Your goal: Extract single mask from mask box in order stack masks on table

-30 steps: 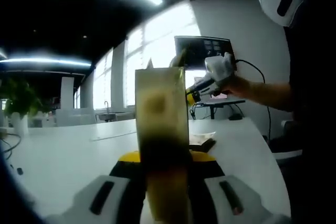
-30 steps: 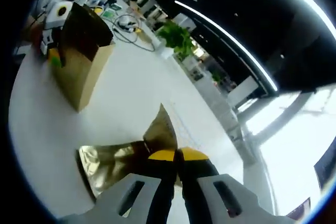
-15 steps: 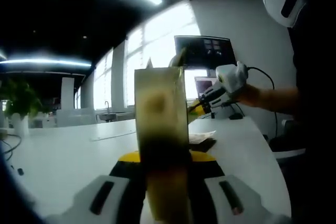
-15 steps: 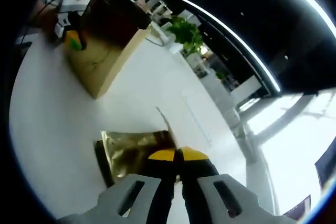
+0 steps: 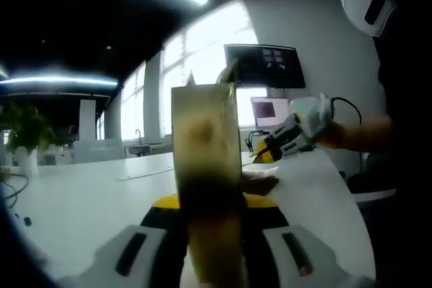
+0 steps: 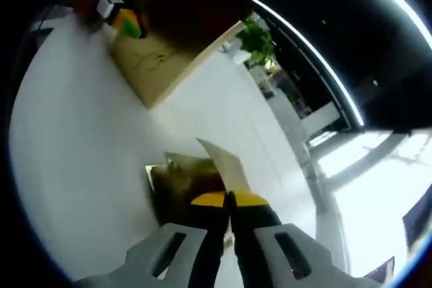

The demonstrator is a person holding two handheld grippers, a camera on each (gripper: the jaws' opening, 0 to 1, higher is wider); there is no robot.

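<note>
Mask box (image 5: 206, 166) is pinched upright by left gripper (image 5: 210, 224); judged light, crushable. Mask (image 6: 192, 183), thin and floppy, is clamped at edge by right gripper (image 6: 228, 208).

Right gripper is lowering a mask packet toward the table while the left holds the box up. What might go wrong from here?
1. The right gripper pinches the gold packet by one edge only, so it may land crooked or folded on the table.
2. The box is upright in the left gripper, low down; it may tip or slip.
</note>
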